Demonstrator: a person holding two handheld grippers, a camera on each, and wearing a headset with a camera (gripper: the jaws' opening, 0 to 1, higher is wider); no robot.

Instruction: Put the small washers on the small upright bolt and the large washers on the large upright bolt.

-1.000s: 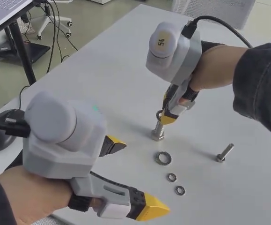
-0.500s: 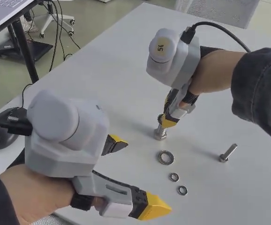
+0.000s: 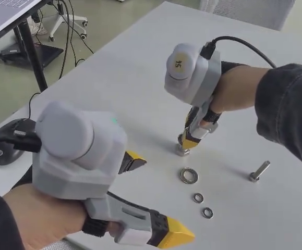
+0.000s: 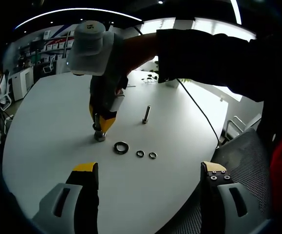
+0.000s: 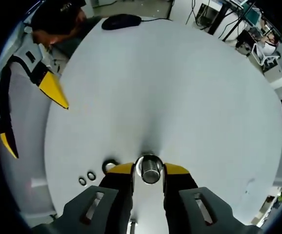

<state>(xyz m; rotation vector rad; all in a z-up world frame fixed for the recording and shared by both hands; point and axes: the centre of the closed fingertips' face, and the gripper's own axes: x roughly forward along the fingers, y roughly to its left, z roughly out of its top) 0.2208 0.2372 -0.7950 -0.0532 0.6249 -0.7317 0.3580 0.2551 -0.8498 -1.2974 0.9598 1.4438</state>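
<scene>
The tabletop (image 3: 140, 67) is carrying three loose washers (image 3: 189, 175). The right gripper (image 5: 149, 168) is pinching the upright bolt (image 5: 150, 172); the left gripper (image 4: 149, 166) is hovering, jaws spread.

head: high, downward | left gripper view: low, across table (image 4: 43, 122) | right gripper view: close above large bolt (image 5: 150, 169), shared by all

Right gripper (image 3: 189, 144) sits straight over large bolt (image 3: 181, 151), jaws pinching gripped washer (image 5: 150, 168): approach from above blocked there. Loose large washer (image 3: 189, 175) and small washers (image 3: 198, 197) lie in row between that bolt and left gripper (image 3: 161, 197), whose jaws are spread wide. Small bolt (image 3: 258, 171) stands well apart, room all around, sleeve (image 3: 289, 104) overhanging near. Open table (image 3: 140, 67) beyond bolts. Mouse (image 3: 4, 146) at left edge.
</scene>
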